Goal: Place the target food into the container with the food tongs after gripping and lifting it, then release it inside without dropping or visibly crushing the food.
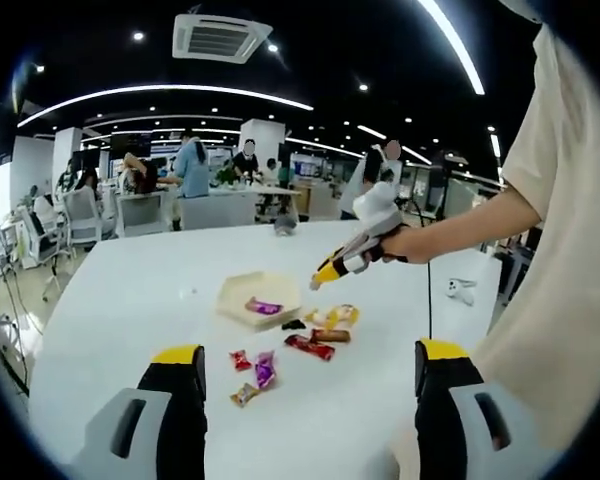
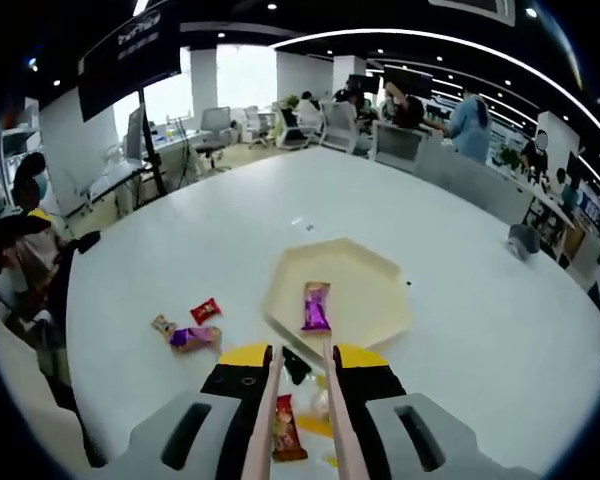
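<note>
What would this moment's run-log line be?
tongs: above snack pile, empty | purple snack: in tray | left gripper: open, idle

The right gripper (image 1: 325, 272), held in the person's hand (image 1: 405, 243), angles downward, while the left gripper's (image 1: 305, 375) jaws stand wide apart.

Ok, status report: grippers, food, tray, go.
Left gripper open, empty, back from the snacks. Right gripper clamps the food tongs above the loose snacks. Purple candy bar lies in the tray. Nothing in the way.
</note>
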The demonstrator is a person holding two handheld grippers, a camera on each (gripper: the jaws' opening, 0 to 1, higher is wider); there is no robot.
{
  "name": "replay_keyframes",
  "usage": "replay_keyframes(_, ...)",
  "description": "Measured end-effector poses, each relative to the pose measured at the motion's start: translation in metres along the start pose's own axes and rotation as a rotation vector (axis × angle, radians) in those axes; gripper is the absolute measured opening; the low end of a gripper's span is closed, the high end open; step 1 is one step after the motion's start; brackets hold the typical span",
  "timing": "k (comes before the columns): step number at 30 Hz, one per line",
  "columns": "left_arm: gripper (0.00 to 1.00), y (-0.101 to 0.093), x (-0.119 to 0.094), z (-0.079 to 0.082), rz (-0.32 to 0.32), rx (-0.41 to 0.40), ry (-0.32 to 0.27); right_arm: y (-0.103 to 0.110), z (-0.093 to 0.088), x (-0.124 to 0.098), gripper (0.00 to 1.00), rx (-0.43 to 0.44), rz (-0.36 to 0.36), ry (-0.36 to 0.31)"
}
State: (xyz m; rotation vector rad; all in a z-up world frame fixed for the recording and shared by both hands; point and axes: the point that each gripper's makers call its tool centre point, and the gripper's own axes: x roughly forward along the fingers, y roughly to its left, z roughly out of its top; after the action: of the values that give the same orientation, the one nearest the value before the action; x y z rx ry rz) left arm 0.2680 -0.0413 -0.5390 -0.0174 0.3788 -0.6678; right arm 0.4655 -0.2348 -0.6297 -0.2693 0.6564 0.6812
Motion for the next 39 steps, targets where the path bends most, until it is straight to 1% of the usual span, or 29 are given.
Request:
replay_keyframes(5,0.86,0.000,0.001,0.005,0.012,0.003,-0.007,-0.001,0.000,0.003,0.23,0.005,0.010,-0.003)
replay_keyframes(14,0.86,-0.007,0.003,-0.005,0.013,-0.016,0.017,-0.002,-0.012,0.007,0.23,0.009,0.021,0.014)
replay_keyframes(16,0.86,-0.008,0.003,-0.007,0.015,-0.019,0.019,0.001,-0.016,0.006,0.24,-0.004,0.026,0.023)
replay_keyframes(18,0.85,-0.009,0.004,-0.008,0.015,-0.023,0.022,0.003,-0.024,0.006,0.24,-0.105,0.023,0.053)
replay_keyframes(19,0.85,-0.010,0.004,-0.008,0.014,-0.023,0.024,0.007,-0.025,0.005,0.24,-0.122,0.030,0.053)
replay_keyframes(20,0.85,-0.010,0.005,-0.008,0.014,-0.022,0.025,0.013,-0.028,0.005,0.24,-0.099,0.038,0.053)
replay_keyframes(23,0.85,-0.010,0.005,-0.008,0.015,-0.024,0.025,0.014,-0.041,0.008,0.24,-0.117,0.048,0.077)
replay_keyframes(28,0.85,-0.007,0.003,-0.008,0.022,-0.024,0.026,0.020,-0.055,0.006,0.24,-0.108,0.062,0.099)
replay_keyframes(39,0.85,-0.008,0.002,-0.010,0.022,-0.023,0.035,0.022,-0.073,0.007,0.24,-0.082,0.073,0.134)
